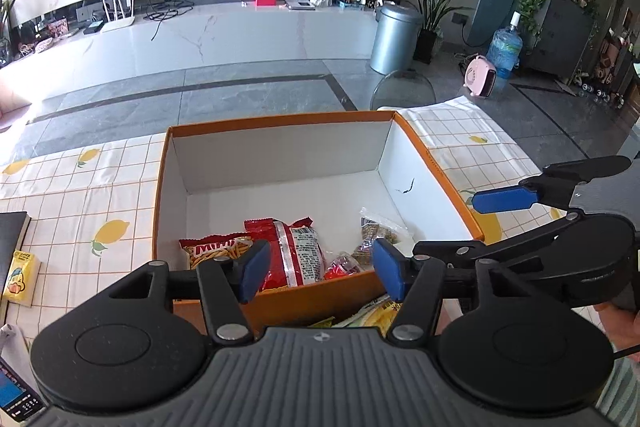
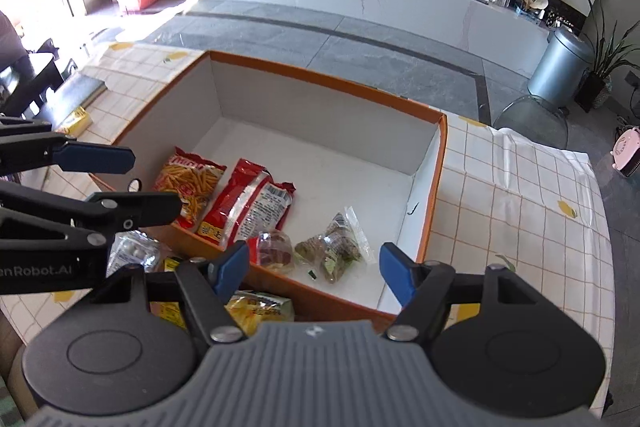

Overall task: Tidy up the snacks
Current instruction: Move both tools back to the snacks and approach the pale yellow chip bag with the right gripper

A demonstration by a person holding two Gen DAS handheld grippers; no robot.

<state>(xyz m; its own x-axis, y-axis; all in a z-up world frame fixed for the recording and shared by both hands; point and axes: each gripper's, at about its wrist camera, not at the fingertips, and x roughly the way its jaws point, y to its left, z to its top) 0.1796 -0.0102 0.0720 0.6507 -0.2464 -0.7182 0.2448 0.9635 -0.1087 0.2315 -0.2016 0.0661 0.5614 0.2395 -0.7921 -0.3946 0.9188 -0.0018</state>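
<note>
An orange box point(image 1: 280, 118) point(image 2: 434, 183) with a white inside stands on the lemon-print tablecloth. At its near end lie a Mimi stick-snack bag point(image 1: 212, 250) point(image 2: 192, 183), a red bag point(image 1: 298, 251) point(image 2: 248, 207), a clear pack of red sweets point(image 1: 344, 265) point(image 2: 274, 247) and clear packets of brownish snacks point(image 1: 374, 231) point(image 2: 336, 247). My left gripper point(image 1: 320, 273) point(image 2: 132, 183) hovers open over the box's near wall, empty. My right gripper point(image 2: 314, 273) point(image 1: 480, 223) is open and empty beside it. A yellow packet point(image 2: 256, 307) point(image 1: 380, 311) and a clear pack of white sweets point(image 2: 132, 251) lie outside the box, partly hidden.
A black book point(image 1: 12, 239), a yellow duck-print pack point(image 1: 20, 279) and a device with a screen point(image 1: 16, 395) lie left of the box. Tablecloth point(image 2: 520, 227) stretches to the right. A clear chair point(image 1: 402, 93) stands past the far table edge.
</note>
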